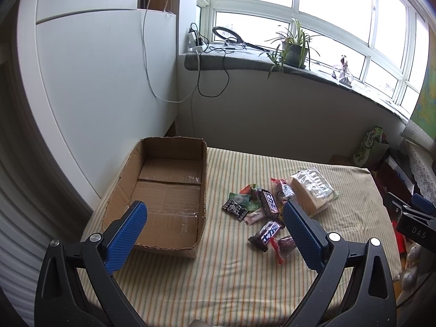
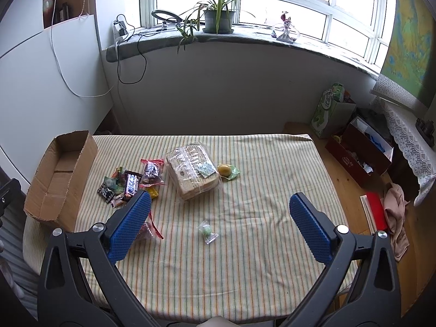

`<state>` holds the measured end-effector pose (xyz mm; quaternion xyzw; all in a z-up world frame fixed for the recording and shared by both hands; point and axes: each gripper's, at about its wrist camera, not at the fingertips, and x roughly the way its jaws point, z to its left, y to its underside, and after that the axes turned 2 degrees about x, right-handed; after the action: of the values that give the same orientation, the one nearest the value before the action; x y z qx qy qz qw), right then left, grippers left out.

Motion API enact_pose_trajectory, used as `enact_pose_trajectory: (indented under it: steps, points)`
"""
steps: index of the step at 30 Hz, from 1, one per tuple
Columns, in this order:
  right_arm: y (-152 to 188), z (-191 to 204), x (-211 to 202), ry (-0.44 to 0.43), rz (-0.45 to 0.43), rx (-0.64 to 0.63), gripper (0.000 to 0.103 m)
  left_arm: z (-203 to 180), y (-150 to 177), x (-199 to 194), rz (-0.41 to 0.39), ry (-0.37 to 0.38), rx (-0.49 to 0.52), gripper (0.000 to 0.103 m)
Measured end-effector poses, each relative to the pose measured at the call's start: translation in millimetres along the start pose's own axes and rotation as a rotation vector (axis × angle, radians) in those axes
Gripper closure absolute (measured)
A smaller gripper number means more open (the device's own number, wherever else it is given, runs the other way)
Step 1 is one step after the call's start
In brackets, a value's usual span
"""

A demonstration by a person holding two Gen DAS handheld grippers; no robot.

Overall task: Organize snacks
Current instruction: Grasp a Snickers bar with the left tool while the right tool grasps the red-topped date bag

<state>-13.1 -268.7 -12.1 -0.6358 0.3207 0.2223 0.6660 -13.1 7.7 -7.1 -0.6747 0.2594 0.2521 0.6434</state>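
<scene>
An open cardboard box (image 1: 163, 190) stands empty at the table's left; it also shows in the right wrist view (image 2: 58, 174). A heap of small snack packets (image 1: 259, 209) lies right of it, also in the right wrist view (image 2: 130, 182). A clear bag of bread (image 2: 192, 170) lies mid-table, with a yellow-green wrapped sweet (image 2: 226, 170) beside it and a small green candy (image 2: 207, 231) nearer me. My left gripper (image 1: 214, 218) is open and empty above the table, between box and heap. My right gripper (image 2: 219, 208) is open and empty above the green candy.
The table has a striped cloth (image 2: 259, 190). Behind is a wall with a windowsill holding a potted plant (image 2: 218, 16) and cables. Right of the table on the floor are a green bag (image 2: 331, 111), a red box (image 2: 359, 158) and cloth (image 2: 396, 212).
</scene>
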Motion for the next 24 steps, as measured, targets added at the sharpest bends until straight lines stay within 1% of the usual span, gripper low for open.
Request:
enact_pose_trajectory:
  steps: [9,11,14,19,22,24]
  points:
    - [11,-12,25,-0.079,0.083,0.014,0.000,1,8,16,0.057,0.028,0.006,0.004]
    - [15,-11,30,-0.106,0.109,0.018,0.000,0,9,19,0.070,0.039,0.013,0.010]
    - [20,-8,41,-0.163,0.169,0.043,0.000,-2,11,24,0.086,0.055,0.019,0.012]
    - [29,8,64,-0.269,0.280,0.075,0.001,-8,15,40,0.138,0.100,0.049,0.023]
    - [33,21,80,-0.322,0.351,0.104,0.008,-16,18,53,0.175,0.130,0.085,0.036]
    - [36,30,90,-0.337,0.392,0.112,0.013,-19,21,61,0.203,0.162,0.091,0.040]
